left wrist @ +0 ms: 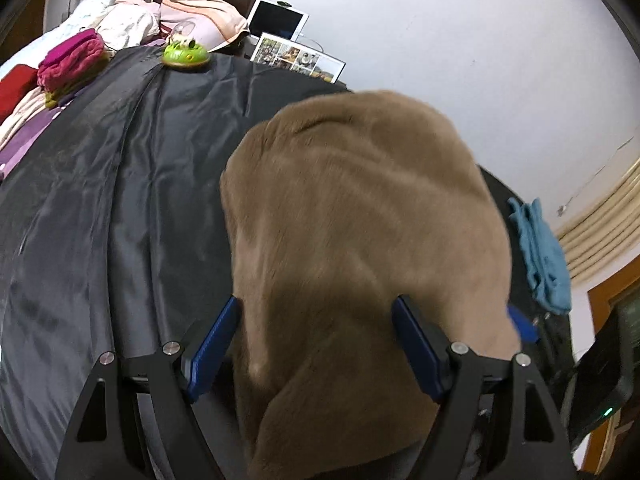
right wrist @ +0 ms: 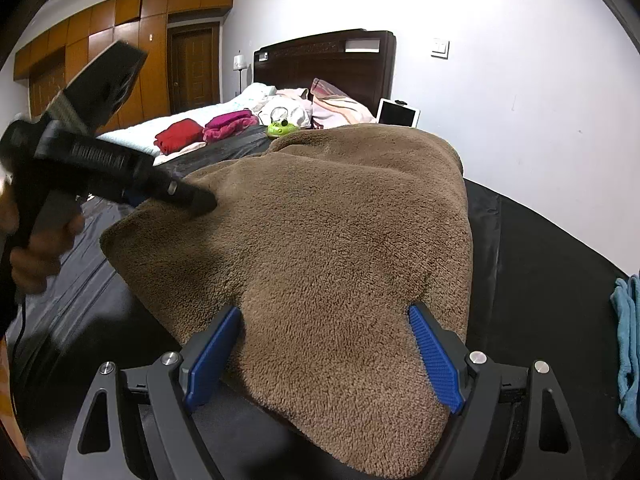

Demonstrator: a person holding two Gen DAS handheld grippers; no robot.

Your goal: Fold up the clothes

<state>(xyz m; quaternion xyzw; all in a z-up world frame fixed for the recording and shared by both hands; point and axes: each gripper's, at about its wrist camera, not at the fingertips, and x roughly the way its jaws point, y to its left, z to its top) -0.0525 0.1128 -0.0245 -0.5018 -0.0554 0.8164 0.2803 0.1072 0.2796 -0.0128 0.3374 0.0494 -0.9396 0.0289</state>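
Your black sheet (right wrist: 540, 248) covers the bed, and on it lies the brown fleece (right wrist: 320, 240), bunched. Your right gripper (right wrist: 324, 344) stands with fingers wide, fleece between them. Your left gripper (left wrist: 316, 340) likewise straddles fleece, fingers wide apart.

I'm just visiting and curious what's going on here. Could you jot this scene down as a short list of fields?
Place: bed under a dark sheet
Garment: brown fleece, bunched up
Left gripper: jaws wide, fleece between them
Right gripper: jaws wide, fleece between them
Nearby: blue cloth, red stack, pink stack, green toy
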